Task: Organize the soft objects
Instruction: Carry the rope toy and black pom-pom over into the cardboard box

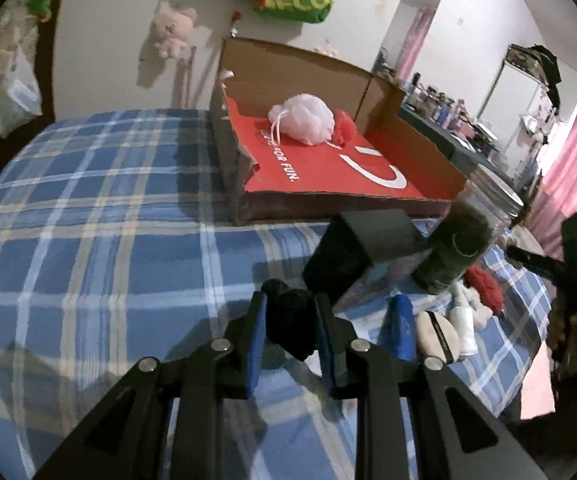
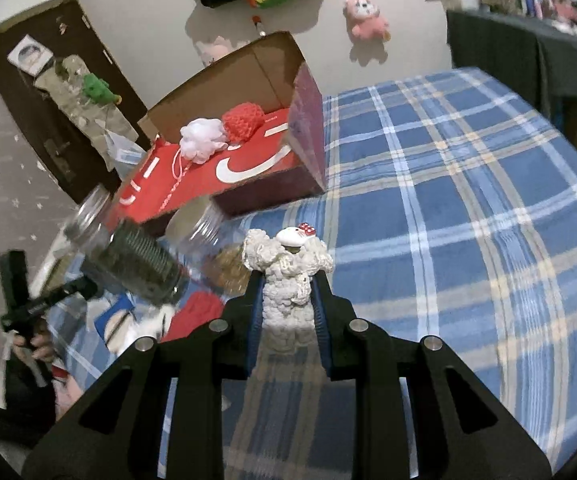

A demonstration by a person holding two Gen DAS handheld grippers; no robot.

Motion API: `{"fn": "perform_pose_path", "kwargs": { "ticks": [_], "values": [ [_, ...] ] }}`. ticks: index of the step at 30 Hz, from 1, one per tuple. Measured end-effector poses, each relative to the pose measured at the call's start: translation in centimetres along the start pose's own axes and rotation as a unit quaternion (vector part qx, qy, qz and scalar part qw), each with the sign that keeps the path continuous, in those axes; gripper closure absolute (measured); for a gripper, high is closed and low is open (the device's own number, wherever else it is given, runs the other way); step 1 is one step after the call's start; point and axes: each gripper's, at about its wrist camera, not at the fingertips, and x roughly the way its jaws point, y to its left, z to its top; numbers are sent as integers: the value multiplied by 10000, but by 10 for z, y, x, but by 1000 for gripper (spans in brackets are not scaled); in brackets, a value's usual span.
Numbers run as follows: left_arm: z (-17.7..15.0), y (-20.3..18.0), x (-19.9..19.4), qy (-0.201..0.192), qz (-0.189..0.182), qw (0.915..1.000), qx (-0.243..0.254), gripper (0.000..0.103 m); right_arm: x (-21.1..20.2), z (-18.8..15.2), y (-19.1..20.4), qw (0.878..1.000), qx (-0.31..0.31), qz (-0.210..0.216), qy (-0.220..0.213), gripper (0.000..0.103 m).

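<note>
My left gripper is shut on a black soft object and holds it above the plaid bed. My right gripper is shut on a white crocheted soft toy with a small white-and-red head. The open red cardboard box lies on the bed ahead; it also shows in the right wrist view. In it lie a white mesh pouf and a red knitted item.
A jar of dark contents, a black box, a clear jar, a blue item, a beige pouch and red and white soft items crowd the bed's edge. Plush toys hang on the wall.
</note>
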Motion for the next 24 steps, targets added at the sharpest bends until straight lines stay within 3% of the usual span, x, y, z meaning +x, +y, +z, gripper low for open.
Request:
{"fn": "perform_pose_path", "kwargs": {
  "ticks": [10,24],
  "values": [
    [37,24,17,269,-509,9983,105,78,22,40,-14,9964,141,614,574,81],
    [80,10,28,634,-576,9932,787,78,39,84,11,9904,-346,555,1215,81]
  ]
}}
